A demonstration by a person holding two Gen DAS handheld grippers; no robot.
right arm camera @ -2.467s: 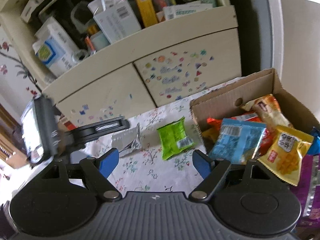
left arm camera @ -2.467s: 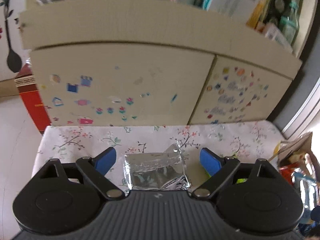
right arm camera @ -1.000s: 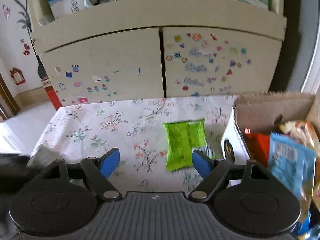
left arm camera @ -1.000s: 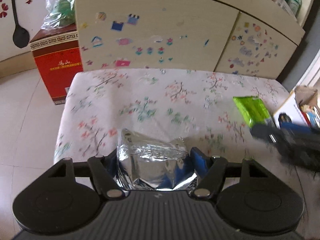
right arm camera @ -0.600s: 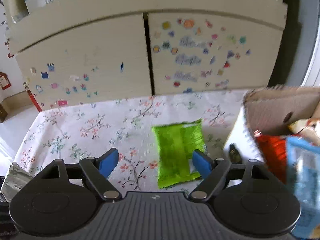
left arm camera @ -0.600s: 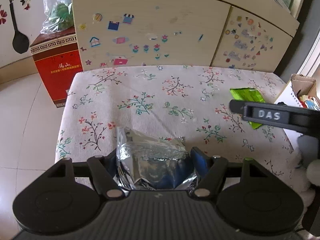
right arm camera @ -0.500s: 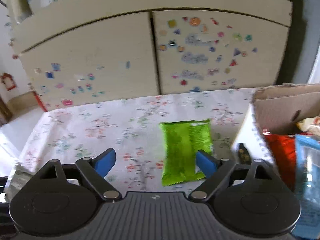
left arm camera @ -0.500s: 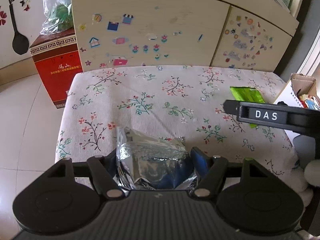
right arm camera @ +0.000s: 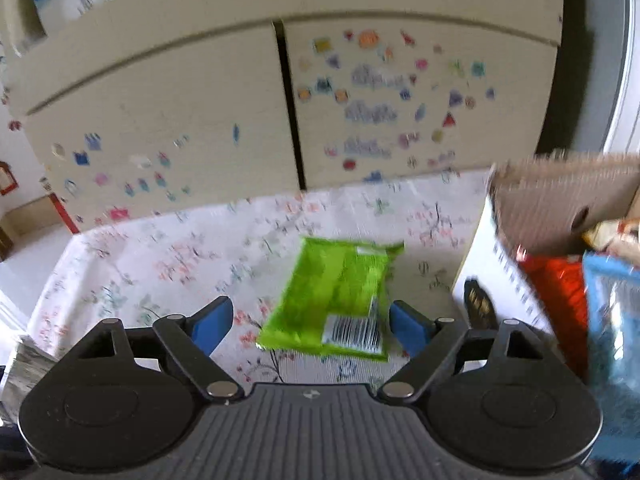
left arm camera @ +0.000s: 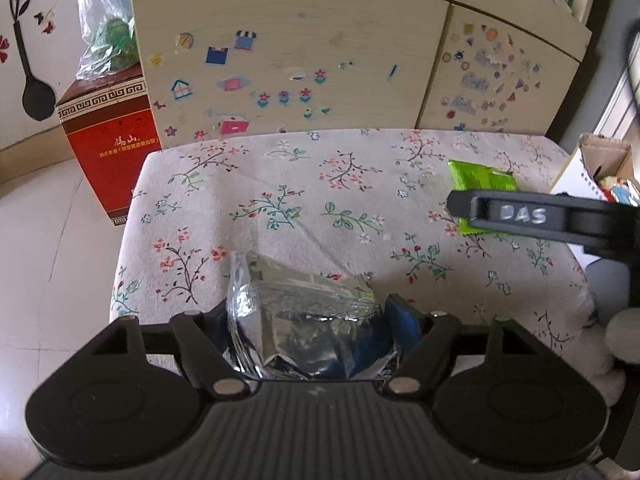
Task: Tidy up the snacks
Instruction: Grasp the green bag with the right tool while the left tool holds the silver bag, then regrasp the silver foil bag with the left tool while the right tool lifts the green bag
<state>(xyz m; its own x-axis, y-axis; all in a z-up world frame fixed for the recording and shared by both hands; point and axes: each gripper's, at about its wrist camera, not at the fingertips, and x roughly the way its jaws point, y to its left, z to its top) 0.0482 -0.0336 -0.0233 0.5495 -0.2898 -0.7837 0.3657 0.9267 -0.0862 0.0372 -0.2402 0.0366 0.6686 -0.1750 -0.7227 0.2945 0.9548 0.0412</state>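
Observation:
A crumpled silver foil packet (left arm camera: 304,320) sits between the fingers of my left gripper (left arm camera: 308,316) at the near edge of the floral-clothed table (left arm camera: 320,184). The jaws are opening, and the foil still touches the right pad; the left pad is hidden behind it. A green snack packet (right arm camera: 340,280) lies flat on the cloth between the fingers of my right gripper (right arm camera: 310,312), which is open, its pads clear of the packet. In the left wrist view a black finger (left arm camera: 520,216) of the right gripper crosses the green packet (left arm camera: 480,176).
An open cardboard box (right arm camera: 560,208) with red and blue snack bags stands at the table's right end. A sticker-covered cabinet (left arm camera: 320,60) rises behind the table. A red carton (left arm camera: 112,140) with a plastic bag on top stands on the floor to the left.
My left gripper closed on the silver packet and drew it back to the near table edge. My right gripper swung from the box and came down around the green packet.

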